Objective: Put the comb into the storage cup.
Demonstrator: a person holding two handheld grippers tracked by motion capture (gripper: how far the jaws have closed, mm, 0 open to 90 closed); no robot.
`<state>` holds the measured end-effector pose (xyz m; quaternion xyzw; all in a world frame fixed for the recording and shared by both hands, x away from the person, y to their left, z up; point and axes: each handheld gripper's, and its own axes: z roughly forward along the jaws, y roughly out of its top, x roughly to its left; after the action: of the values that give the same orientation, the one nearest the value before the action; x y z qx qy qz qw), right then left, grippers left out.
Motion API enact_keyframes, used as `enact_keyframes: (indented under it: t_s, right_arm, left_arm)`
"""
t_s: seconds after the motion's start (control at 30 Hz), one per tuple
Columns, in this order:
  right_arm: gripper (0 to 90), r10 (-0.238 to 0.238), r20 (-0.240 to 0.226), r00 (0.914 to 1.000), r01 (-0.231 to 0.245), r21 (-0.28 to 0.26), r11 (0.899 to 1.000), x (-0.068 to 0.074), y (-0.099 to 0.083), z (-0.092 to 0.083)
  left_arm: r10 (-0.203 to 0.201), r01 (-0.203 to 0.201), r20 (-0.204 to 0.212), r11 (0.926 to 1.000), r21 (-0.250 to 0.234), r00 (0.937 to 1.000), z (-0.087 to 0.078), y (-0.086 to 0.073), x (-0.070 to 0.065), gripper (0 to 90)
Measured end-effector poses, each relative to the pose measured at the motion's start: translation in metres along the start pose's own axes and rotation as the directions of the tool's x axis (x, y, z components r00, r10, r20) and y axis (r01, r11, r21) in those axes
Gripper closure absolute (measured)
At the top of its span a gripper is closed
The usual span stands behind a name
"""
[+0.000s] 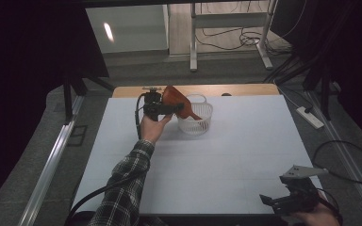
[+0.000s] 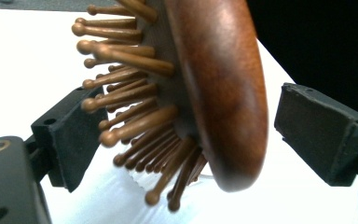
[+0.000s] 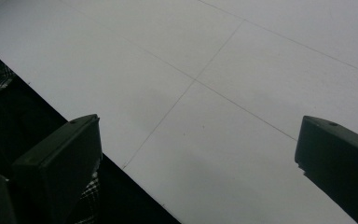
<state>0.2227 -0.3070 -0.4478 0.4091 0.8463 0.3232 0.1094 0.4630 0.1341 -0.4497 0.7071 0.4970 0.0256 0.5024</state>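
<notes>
The right claw (image 1: 283, 200) is seen at the near edge of the white surface (image 1: 245, 155), its jaws spread wide with nothing between them. The left claw (image 1: 167, 109) is held at the far side of the surface, beside a white basket (image 1: 195, 123). A brown wooden hairbrush (image 2: 200, 88) is located between its jaws, which stand apart from the brush on both sides, so it is released. The brush is tilted, one end resting in the basket.

Basket (image 1: 195, 117) mid-table, bare table (image 1: 245, 155) around.
</notes>
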Motion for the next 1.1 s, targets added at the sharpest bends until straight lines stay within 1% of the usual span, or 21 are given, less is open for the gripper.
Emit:
enact_keyframes:
  t_s: [0.07, 0.13, 0.23, 0.27, 0.3, 0.43, 0.53, 0.57, 0.67, 0.77, 0.97, 1.1]
  right_arm:
    - [1.0, 0.0, 0.0, 1.0, 0.0, 0.0, 1.0, 0.0, 0.0, 0.0]
    - [1.0, 0.001, 0.0, 1.0, -0.001, -0.001, 1.0, 0.0, 0.0, 0.0]
    - [1.0, 0.0, 0.001, 1.0, 0.0, 0.0, 1.0, 0.001, 0.0, 0.0]
    - [1.0, 0.0, 0.001, 1.0, 0.0, 0.0, 1.0, 0.001, 0.0, 0.0]
    - [1.0, 0.0, 0.001, 1.0, 0.0, 0.0, 1.0, 0.001, 0.0, 0.0]
    - [1.0, -0.002, 0.001, 1.0, 0.002, 0.002, 1.0, 0.001, 0.0, 0.0]
    - [1.0, -0.001, 0.0, 1.0, 0.001, 0.001, 1.0, 0.001, 0.0, 0.0]
    - [1.0, -0.001, 0.0, 1.0, 0.001, 0.001, 1.0, 0.001, 0.0, 0.0]
    - [1.0, -0.001, 0.0, 1.0, 0.001, 0.001, 1.0, 0.001, 0.0, 0.0]
    - [1.0, -0.001, 0.001, 1.0, 0.001, 0.002, 1.0, 0.001, 0.0, 0.0]
    - [0.9, -0.002, 0.002, 1.0, 0.002, 0.002, 1.0, 0.001, 0.0, 0.0]
    - [0.8, -0.001, 0.004, 1.0, 0.001, 0.001, 1.0, 0.001, 0.0, 0.0]
  left_arm:
    - [0.0, 0.0, 0.003, 1.0, 0.001, 1.0, -0.003, -0.001, 0.001, 10.1]
    - [0.011, -0.011, 0.009, 0.9999, 0.006, 0.9999, -0.005, -0.001, 0.002, 9.1]
    - [0.028, -0.029, 0.004, 0.9995, 0.012, 0.9996, -0.009, -0.001, 0.003, 7.3]
    - [0.028, -0.029, 0.004, 0.9995, 0.012, 0.9996, -0.009, -0.001, 0.003, 6.9]
    - [0.035, -0.035, 0.0, 0.9993, 0.016, 0.9994, -0.01, -0.001, 0.002, 6.9]
    - [0.083, -0.082, -0.024, 0.9963, 0.023, 0.9963, -0.015, -0.001, -0.001, 5.2]
    - [0.104, -0.104, -0.043, 0.9944, 0.02, 0.9936, -0.019, -0.002, -0.001, 4.7]
    - [0.104, -0.104, -0.043, 0.9944, 0.02, 0.9936, -0.019, -0.002, -0.001, 4.1]
    - [0.135, -0.134, -0.068, 0.9907, 0.026, 0.9885, -0.022, -0.004, -0.001, 3.6]
    - [0.165, -0.163, -0.082, 0.986, 0.035, 0.9828, -0.024, -0.006, -0.001, 2.7]
    - [0.195, -0.191, -0.091, 0.9804, 0.049, 0.9766, -0.028, -0.011, -0.002, 1.2]
    - [0.218, -0.212, -0.099, 0.9752, 0.063, 0.9709, -0.031, -0.014, -0.002, 0.8]
